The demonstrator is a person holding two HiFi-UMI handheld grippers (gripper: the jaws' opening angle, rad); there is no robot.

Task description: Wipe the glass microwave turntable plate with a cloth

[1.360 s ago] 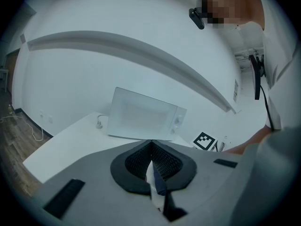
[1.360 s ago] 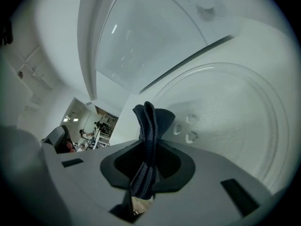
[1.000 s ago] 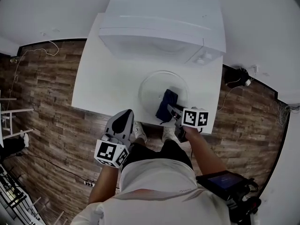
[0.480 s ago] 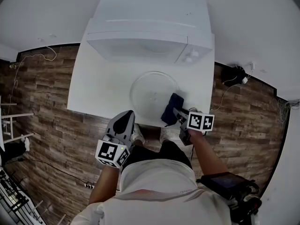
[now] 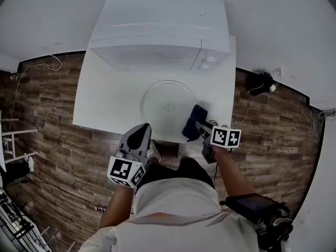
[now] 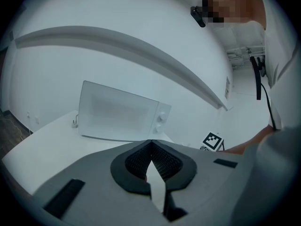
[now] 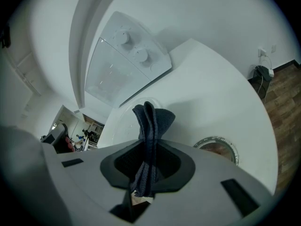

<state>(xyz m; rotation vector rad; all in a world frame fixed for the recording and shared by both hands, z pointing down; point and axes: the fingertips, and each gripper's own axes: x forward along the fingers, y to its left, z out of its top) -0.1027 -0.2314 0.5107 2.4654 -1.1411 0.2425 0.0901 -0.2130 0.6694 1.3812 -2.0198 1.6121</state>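
The clear glass turntable plate [image 5: 167, 106] lies flat on the white table [image 5: 105, 98], in front of the microwave [image 5: 157, 30]. A folded dark blue cloth [image 5: 193, 123] rests on the plate's near right rim, and my right gripper [image 5: 198, 126] is shut on it. In the right gripper view the cloth [image 7: 150, 121] stands up out of the jaws of the right gripper [image 7: 148, 147], with the plate [image 7: 123, 119] behind it. My left gripper [image 5: 142, 130] hangs off the table's near edge by the person's body. In its own view the left gripper [image 6: 150, 147] is shut on nothing.
The white microwave [image 6: 120, 112] [image 7: 123, 62] stands shut at the back of the table, its two knobs at the right. A small round ring [image 7: 217, 149] shows on the table right of the right jaws. Wooden floor [image 5: 47, 114] surrounds the table; cables [image 5: 265, 85] lie at the right.
My right gripper has slid the cloth from the plate's middle towards its near right rim. The head camera has shifted a little. The left gripper has stayed put.
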